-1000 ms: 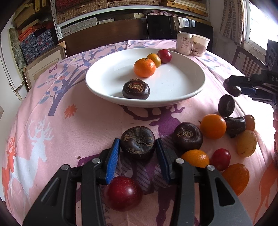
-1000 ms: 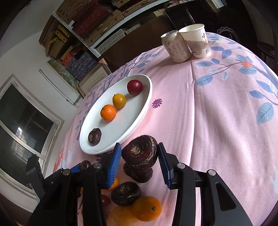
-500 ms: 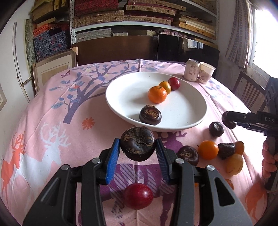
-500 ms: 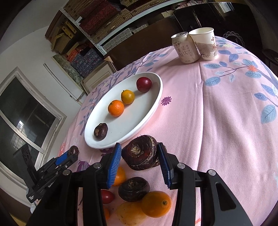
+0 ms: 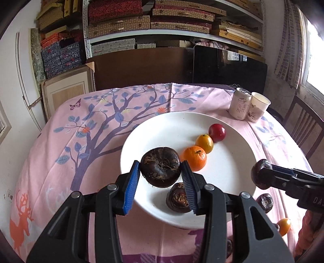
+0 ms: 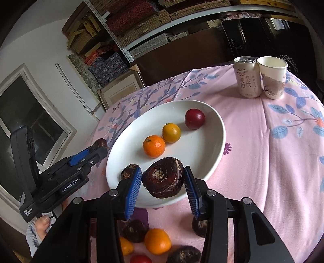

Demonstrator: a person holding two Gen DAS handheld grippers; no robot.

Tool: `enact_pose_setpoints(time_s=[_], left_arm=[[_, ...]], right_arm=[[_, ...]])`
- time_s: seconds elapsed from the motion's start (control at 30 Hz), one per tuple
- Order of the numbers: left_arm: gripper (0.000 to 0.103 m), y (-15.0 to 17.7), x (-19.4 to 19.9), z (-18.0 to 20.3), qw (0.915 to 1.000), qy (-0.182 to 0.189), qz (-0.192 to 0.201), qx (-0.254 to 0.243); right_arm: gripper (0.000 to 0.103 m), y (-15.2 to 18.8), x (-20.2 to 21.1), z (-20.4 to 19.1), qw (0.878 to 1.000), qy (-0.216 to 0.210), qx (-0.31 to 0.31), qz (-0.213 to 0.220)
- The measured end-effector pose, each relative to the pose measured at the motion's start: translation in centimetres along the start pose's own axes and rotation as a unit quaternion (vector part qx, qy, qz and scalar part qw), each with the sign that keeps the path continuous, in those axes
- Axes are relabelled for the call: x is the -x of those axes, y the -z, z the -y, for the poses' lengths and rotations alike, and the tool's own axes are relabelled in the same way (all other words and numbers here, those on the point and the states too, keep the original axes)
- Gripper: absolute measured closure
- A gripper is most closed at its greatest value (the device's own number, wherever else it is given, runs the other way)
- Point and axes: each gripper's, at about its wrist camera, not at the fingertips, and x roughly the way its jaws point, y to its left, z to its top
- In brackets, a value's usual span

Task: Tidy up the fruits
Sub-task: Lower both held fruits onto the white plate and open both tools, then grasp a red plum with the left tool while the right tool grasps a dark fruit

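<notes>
In the left wrist view, the left gripper (image 5: 161,178) was clenched on a dark water chestnut (image 5: 160,167), held in the air above the near part of the white plate (image 5: 162,125). Just below and right of the jaws lay another chestnut (image 5: 178,199) already on the plate; a careless drop risked landing on it and rolling either one toward the rim. Ahead of the jaws sat a tangerine (image 5: 194,157), a yellow-orange fruit (image 5: 204,143) and a red plum (image 5: 217,132).

In the right wrist view, the right gripper (image 6: 162,182) gripped its own chestnut (image 6: 163,180) over the plate's near edge (image 6: 219,141). Released there, it might tip off onto the pink printed tablecloth (image 6: 263,151). Both grippers were converging on one spot, so they could collide. Under and behind the jaws, loose fruit (image 6: 157,240) waited on the cloth. Far ahead to the right stood a can (image 6: 246,76) touching a paper cup (image 6: 272,77); shelves of boxes (image 6: 131,18) lined the wall.
</notes>
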Motion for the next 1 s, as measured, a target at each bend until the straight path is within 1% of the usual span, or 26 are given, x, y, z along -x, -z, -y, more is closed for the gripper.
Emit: enact_pose_setpoints(time_s=[0.03,0.1,0.13,0.2,0.33,0.4,0.47,0.53,0.67,0.8,0.9,0.97,1.0], left_arm=[[0.062,0.1,-0.6,0.0,1.0,-0.001,-0.005,0.001],[0.049,0.5,-1.5,-0.1,0.9999,-0.014,-0.009,-0.003],[0.041,0.7,-1.7,-0.2,0.9998,-0.018,-0.007,-0.008],[0.04,1.0,-1.5,-0.5,0.9996,-0.026,-0.004,-0.012],[0.039,1.6,-0.2,-1.1,0.9999,-0.016,0.003,-0.002],[0.034,2.1,0.6,-1.2,0.9998,-0.019,0.01,-0.005],[0.028,2.6,1.4,-1.1,0.9993,-0.03,0.02,-0.01],[0.026,3.2,2.0,-1.3,0.9991,-0.035,0.023,-0.009],[0.025,4.9,2.5,-2.0,0.9993,-0.036,0.012,0.002],[0.021,6.8,3.2,-3.0,0.9987,-0.048,-0.001,0.019],[0.017,7.6,4.3,-3.8,0.9979,-0.052,0.007,0.036],[0.012,8.0,5.0,-4.3,0.9973,-0.053,0.011,0.049],[0.012,8.3,5.3,-4.5,0.9969,-0.054,0.011,0.055]], right_arm=[[0.058,-0.1,-0.6,-0.2,1.0,-0.001,0.005,-0.001],[0.047,0.0,-1.2,-0.4,1.0,-0.004,0.01,-0.005],[0.045,0.2,-1.3,-0.2,1.0,-0.007,0.009,-0.009],[0.045,0.3,-0.8,0.0,1.0,-0.009,0.004,-0.004],[0.045,0.8,0.1,0.5,1.0,-0.002,0.003,0.006],[0.045,1.4,0.6,0.8,1.0,0.005,0.005,0.008],[0.045,1.8,1.0,1.0,1.0,0.009,0.006,0.011],[0.044,2.0,1.5,1.3,1.0,0.013,0.004,0.017],[0.043,2.6,3.0,2.4,0.999,0.021,-0.006,0.031],[0.043,3.6,4.2,4.1,0.999,0.022,-0.033,0.026],[0.043,4.0,4.5,5.0,0.998,0.021,-0.05,0.018],[0.043,4.5,4.2,5.3,0.998,0.018,-0.056,0.004],[0.043,4.6,4.0,5.3,0.998,0.017,-0.054,-0.004]])
